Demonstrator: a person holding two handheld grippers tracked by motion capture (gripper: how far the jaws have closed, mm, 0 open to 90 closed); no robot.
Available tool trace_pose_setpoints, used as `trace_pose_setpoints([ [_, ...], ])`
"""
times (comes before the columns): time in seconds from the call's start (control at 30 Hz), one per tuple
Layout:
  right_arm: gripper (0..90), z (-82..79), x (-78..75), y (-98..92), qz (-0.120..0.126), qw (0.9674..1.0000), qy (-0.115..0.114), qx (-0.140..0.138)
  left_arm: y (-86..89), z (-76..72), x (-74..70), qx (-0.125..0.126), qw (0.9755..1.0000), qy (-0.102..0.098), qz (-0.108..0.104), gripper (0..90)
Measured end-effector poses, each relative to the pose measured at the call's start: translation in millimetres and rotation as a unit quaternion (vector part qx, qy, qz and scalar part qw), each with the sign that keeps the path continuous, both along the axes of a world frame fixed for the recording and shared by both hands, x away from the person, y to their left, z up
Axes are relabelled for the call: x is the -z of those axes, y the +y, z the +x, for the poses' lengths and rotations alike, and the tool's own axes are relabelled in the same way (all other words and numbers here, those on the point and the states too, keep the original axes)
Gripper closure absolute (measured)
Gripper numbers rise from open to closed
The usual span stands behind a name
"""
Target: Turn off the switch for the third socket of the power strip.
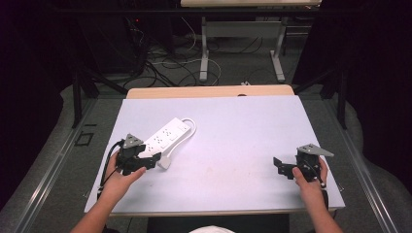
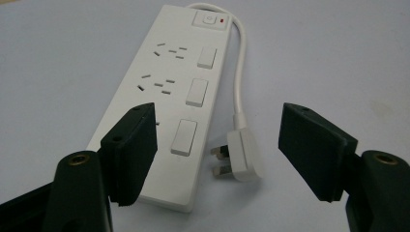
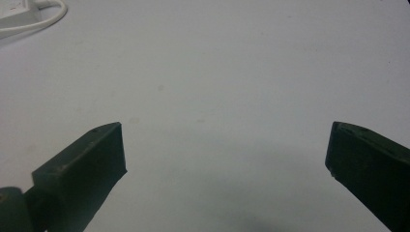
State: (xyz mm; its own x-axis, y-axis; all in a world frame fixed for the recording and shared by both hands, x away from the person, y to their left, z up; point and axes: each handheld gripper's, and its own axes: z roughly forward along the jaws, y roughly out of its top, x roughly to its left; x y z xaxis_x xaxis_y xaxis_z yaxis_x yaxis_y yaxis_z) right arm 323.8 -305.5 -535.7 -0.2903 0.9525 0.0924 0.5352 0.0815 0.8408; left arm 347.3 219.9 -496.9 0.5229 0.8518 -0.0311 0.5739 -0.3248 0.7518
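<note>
A white power strip (image 1: 167, 133) lies at an angle on the left half of the pale table (image 1: 233, 131), with three sockets, rocker switches and a red light at its far end (image 2: 169, 96). Its white cable (image 2: 239, 72) loops back to a three-pin plug (image 2: 244, 154) lying on the table beside the strip's near end (image 1: 165, 162). My left gripper (image 1: 153, 160) is open: one jaw hangs over the strip's near corner and the other stands past the plug, neither pressing (image 2: 220, 116). My right gripper (image 1: 281, 167) rests open at the right, nothing between its jaws (image 3: 225, 140). The strip's corner (image 3: 17, 14) shows far off.
A wooden edge (image 1: 209, 91) borders the table's far side. Beyond it, cables (image 1: 165, 68) trail over the floor around the metal legs (image 1: 204, 53) of another desk. Metal rails (image 1: 48, 170) run along both sides of the table.
</note>
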Motion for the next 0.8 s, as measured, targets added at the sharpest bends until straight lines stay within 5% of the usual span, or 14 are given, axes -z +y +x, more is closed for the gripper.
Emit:
trace_pose_setpoints([
  [0.8, 0.5, 0.5, 1.8, 0.9, 0.005, 0.9999, 0.008, -0.005, -4.5, 12.0, -16.7, 0.0, 0.9985, 0.051, 0.02, 36.2],
])
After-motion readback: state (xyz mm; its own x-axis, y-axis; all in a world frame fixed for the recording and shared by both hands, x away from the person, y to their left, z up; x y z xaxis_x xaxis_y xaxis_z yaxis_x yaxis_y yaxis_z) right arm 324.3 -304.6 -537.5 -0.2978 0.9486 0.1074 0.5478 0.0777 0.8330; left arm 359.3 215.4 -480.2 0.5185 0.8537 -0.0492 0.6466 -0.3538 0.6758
